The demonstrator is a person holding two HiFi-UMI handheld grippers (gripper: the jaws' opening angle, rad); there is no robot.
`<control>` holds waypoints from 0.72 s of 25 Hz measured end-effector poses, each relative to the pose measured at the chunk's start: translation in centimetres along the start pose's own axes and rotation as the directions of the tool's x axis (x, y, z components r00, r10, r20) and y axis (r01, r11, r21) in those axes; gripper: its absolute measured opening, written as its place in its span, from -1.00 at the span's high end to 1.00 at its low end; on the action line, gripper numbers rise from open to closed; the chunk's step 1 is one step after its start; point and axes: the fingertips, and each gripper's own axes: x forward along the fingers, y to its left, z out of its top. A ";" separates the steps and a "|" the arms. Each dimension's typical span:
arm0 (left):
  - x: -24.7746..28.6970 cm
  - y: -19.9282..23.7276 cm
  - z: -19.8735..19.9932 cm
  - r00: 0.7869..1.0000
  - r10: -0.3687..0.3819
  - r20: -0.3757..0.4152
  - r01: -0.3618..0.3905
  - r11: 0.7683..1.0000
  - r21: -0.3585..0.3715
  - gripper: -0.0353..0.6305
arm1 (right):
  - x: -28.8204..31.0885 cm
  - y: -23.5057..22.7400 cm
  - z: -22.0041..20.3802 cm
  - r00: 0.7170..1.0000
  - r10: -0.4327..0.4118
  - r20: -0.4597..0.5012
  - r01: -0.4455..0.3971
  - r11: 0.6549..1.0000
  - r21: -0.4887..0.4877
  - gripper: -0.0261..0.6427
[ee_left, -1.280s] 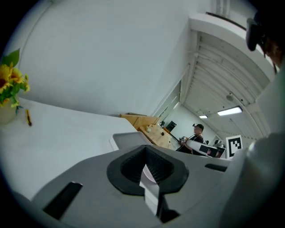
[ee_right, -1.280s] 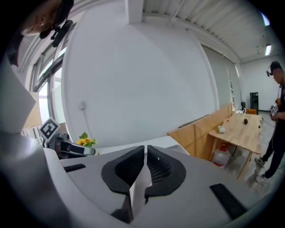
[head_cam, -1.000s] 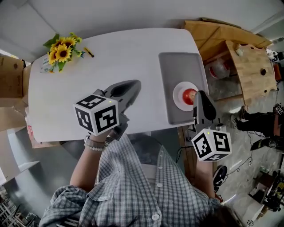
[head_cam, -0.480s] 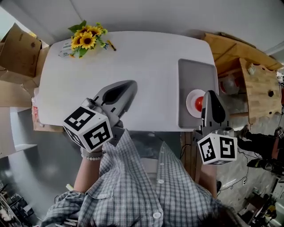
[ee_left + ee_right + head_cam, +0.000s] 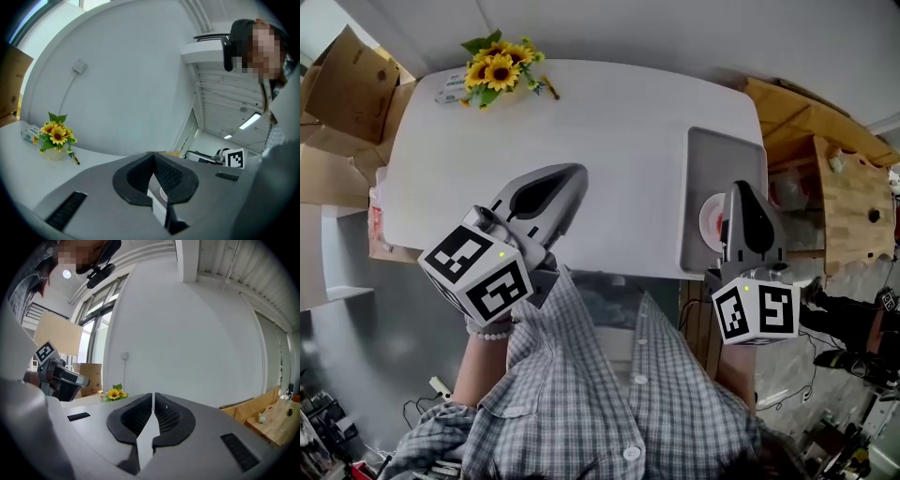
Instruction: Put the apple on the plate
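Note:
A white plate [image 5: 710,223] lies on a grey tray [image 5: 717,155] at the table's right end. Only the plate's left rim shows. My right gripper [image 5: 741,187] hangs above it and covers its middle, so no apple is visible in any view. The right gripper's jaws meet at the tips with nothing between them [image 5: 153,395]. My left gripper [image 5: 577,172] is held over the table's near edge, well left of the tray. It is shut and empty [image 5: 152,157].
A bunch of sunflowers [image 5: 499,67] stands at the white table's [image 5: 609,112] far left corner, with a small yellow pen [image 5: 549,89] beside it. Cardboard boxes [image 5: 342,89] sit off the table's left end. A wooden bench [image 5: 844,178] stands to the right.
Both grippers have risen and drawn back toward the person. The red apple, earlier seen on the plate, is now covered by the right gripper. The head view has shifted, so the table sits further right in the frame.

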 end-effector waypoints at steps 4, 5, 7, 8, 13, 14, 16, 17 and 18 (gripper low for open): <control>-0.2 0.2 0.1 1.000 0.023 0.018 -0.023 1.000 -0.010 0.87 | 0.1 0.3 0.1 1.000 0.018 0.002 -0.018 1.000 -0.005 0.83; -0.2 0.2 0.2 0.999 0.028 0.022 -0.028 1.000 -0.012 0.87 | 0.1 0.3 0.2 1.000 0.019 0.005 -0.019 1.000 -0.008 0.83; -0.2 0.2 0.2 0.999 0.030 0.026 -0.029 1.000 -0.012 0.87 | 0.1 0.4 0.2 1.000 0.018 0.007 -0.018 1.000 -0.012 0.83; -0.2 0.2 0.2 0.999 0.028 0.025 -0.028 1.000 -0.010 0.87 | 0.1 0.4 0.1 1.000 0.018 0.005 -0.018 1.000 -0.012 0.83; 0.0 0.2 0.0 1.000 0.018 0.013 -0.018 1.000 -0.011 0.87 | 0.2 0.5 0.0 1.000 0.015 -0.003 -0.015 1.000 -0.014 0.83; 0.0 0.2 -0.1 1.000 0.016 0.010 -0.016 1.000 -0.013 0.87 | 0.2 0.5 -0.1 1.000 0.012 -0.006 -0.012 1.000 -0.013 0.83; 0.0 0.2 -0.2 1.000 0.015 0.004 -0.015 1.000 -0.017 0.87 | -0.1 0.1 -0.5 1.000 -0.007 -0.021 0.006 1.000 -0.003 0.83; 0.0 0.2 -0.3 1.000 0.015 0.002 -0.015 1.000 -0.019 0.87 | -0.3 -0.2 -0.8 0.999 -0.018 -0.032 0.018 1.000 0.007 0.83; 0.0 0.3 -0.4 1.000 0.016 0.000 -0.016 1.000 -0.022 0.87 | -0.4 -0.4 -1.2 0.999 -0.025 -0.044 0.026 1.000 0.017 0.83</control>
